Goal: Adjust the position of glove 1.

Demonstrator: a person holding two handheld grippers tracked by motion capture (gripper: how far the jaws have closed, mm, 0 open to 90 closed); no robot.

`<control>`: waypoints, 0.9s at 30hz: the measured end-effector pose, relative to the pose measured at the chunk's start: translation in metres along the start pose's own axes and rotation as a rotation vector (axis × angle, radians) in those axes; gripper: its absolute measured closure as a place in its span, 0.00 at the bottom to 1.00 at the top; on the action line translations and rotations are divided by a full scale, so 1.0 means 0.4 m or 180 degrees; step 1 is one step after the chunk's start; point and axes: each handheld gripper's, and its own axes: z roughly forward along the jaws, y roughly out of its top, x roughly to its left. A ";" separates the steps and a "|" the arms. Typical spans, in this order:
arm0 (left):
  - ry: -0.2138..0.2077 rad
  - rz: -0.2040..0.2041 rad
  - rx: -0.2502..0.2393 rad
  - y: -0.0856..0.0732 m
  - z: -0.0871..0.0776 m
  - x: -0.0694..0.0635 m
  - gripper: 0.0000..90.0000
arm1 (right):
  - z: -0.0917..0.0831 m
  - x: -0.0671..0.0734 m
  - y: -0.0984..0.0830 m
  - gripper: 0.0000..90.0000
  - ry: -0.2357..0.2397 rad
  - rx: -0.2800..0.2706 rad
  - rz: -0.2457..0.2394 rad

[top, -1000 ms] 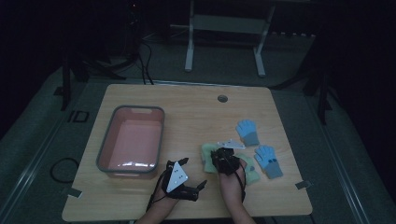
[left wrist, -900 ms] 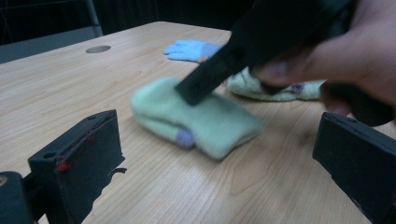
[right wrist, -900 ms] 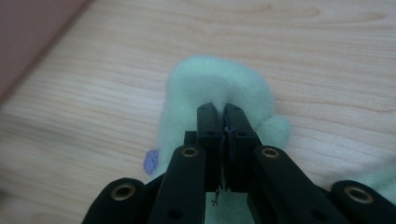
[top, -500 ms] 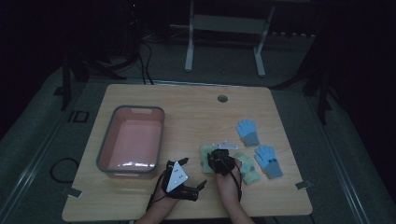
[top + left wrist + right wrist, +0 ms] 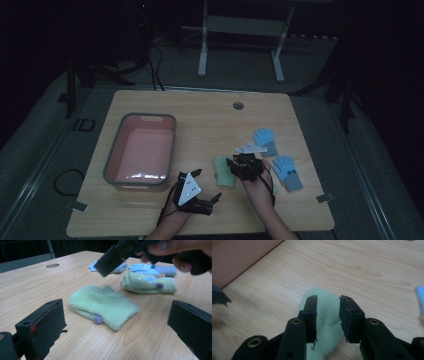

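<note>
One green mitten [image 5: 223,171] lies flat on the desk [image 5: 210,115], between the pink bin [image 5: 141,152] and the right gripper [image 5: 239,165], with a second green mitten [image 5: 149,283] and two blue gloves [image 5: 266,140] farther to the right. In the right gripper view the jaws stand a little apart and have just been opening — the mitten [image 5: 325,322] shows through the gap below them, but the pads do not press on it, so it looks set down rather than held. The left gripper [image 5: 200,200] rests near the front edge with its jaws wide apart and nothing between them.

My reading is that the step in hand is a release or a re-grip of this mitten. To do it well, lift the right gripper straight off so the fleece does not drag (soft cloth snags on jaw edges), and if it is to go into the bin, pinch it across the middle, not at a loose corner.

In the high view the mitten's long axis runs from the far side of the desk towards the person — which end is the cuff I cannot tell there; in the left gripper view [image 5: 103,305] its thumb points away from that camera.
</note>
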 end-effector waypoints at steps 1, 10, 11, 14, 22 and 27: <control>0.0002 0.0001 -0.0002 0.000 0.000 0.000 0.02 | -0.007 -0.010 -0.003 0.75 -0.0007 0.0011 -0.0070; 0.0002 -0.0015 -0.0010 0.000 0.000 0.001 0.02 | -0.075 -0.119 -0.062 0.70 0.0172 0.0025 -0.0119; 0.0002 -0.0015 -0.0008 0.000 0.000 0.001 0.02 | -0.079 -0.126 -0.067 0.70 0.0225 0.0017 -0.0130; -0.0001 -0.0013 -0.0009 0.000 0.000 0.001 0.02 | -0.093 -0.144 -0.090 0.71 0.0260 0.0037 -0.0221; -0.0001 -0.0010 -0.0009 0.000 0.000 0.001 0.02 | -0.093 -0.193 -0.161 0.68 0.0227 0.0155 -0.0360; 0.0001 -0.0004 -0.0006 0.000 0.000 0.000 0.02 | -0.074 -0.208 -0.196 0.70 0.0231 0.0309 -0.0303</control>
